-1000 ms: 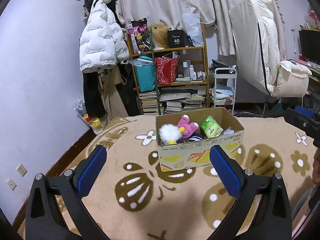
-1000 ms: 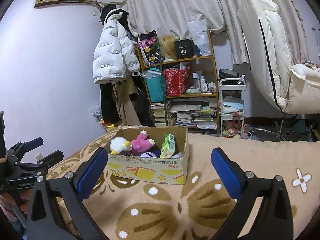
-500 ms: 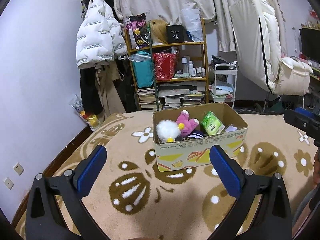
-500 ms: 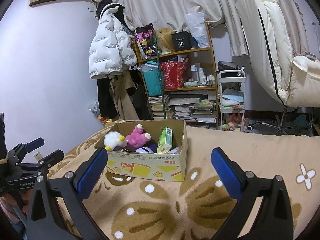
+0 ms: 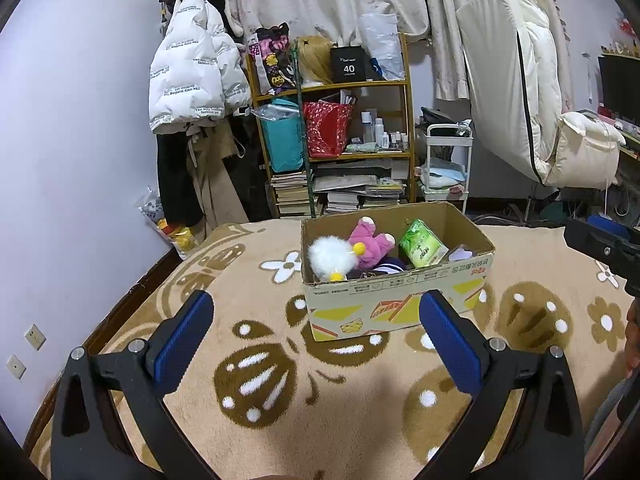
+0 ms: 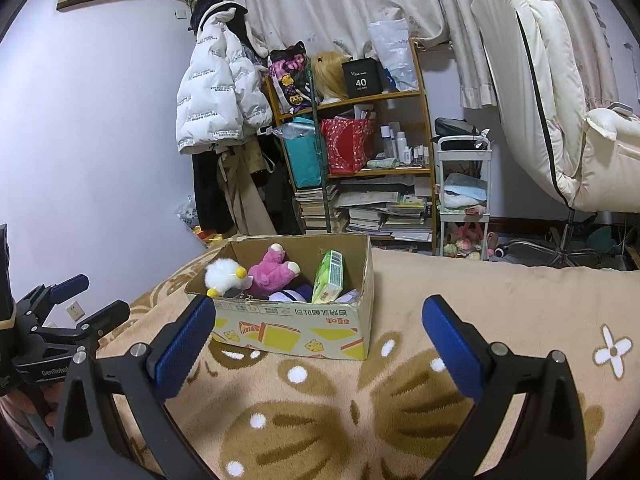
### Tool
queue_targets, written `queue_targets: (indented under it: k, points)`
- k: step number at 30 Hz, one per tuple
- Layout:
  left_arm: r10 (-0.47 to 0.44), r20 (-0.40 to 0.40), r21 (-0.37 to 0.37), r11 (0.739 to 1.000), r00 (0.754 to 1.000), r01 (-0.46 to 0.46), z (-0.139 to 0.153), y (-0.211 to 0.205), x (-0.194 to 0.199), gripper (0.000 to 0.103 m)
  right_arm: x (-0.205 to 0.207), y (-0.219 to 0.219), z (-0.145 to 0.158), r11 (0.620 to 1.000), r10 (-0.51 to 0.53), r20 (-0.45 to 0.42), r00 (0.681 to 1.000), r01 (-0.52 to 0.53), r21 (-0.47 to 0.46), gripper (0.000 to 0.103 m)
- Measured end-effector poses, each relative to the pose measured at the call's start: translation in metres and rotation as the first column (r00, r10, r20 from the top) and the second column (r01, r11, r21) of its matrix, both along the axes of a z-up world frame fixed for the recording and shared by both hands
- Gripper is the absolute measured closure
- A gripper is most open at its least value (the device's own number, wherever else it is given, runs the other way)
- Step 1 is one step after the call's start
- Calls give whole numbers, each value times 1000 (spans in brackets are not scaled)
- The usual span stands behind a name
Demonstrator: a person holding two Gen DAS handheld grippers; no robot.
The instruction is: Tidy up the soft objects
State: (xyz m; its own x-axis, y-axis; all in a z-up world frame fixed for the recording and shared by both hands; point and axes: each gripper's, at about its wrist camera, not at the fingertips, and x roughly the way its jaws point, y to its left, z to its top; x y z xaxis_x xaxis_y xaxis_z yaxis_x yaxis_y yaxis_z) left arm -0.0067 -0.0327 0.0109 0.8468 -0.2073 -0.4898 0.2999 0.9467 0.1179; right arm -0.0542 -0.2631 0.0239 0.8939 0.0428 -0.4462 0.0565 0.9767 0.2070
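Observation:
A cardboard box (image 5: 400,304) stands on the beige flower-patterned blanket (image 5: 248,280). It holds a white fluffy toy (image 5: 330,254), a pink plush (image 5: 370,242), a green tissue pack (image 5: 422,248) and a purple soft item. The same box (image 6: 296,328) shows in the right wrist view with the white toy (image 6: 222,274), pink plush (image 6: 272,270) and green pack (image 6: 330,276). My left gripper (image 5: 316,340) is open and empty, in front of the box. My right gripper (image 6: 318,344) is open and empty, near the box's front right.
A wooden shelf (image 5: 340,140) with bags, bottles and books stands behind the blanket. A white puffer jacket (image 5: 192,72) hangs at the left. A white cart (image 5: 446,164) and a cream recliner (image 5: 532,100) stand at the right. A wall runs along the left.
Both cameras have dipped and moved slightly closer to the box. The box contents have not moved. Both grippers stay open.

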Motion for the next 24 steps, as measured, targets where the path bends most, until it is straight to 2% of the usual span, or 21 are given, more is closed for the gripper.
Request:
queue_targets:
  k: [24]
  points:
    - [15, -5, -15, 1000, 1000, -15, -1, 0, -3, 1, 0, -3, 1, 1000, 3, -2, 1000, -3, 0, 0]
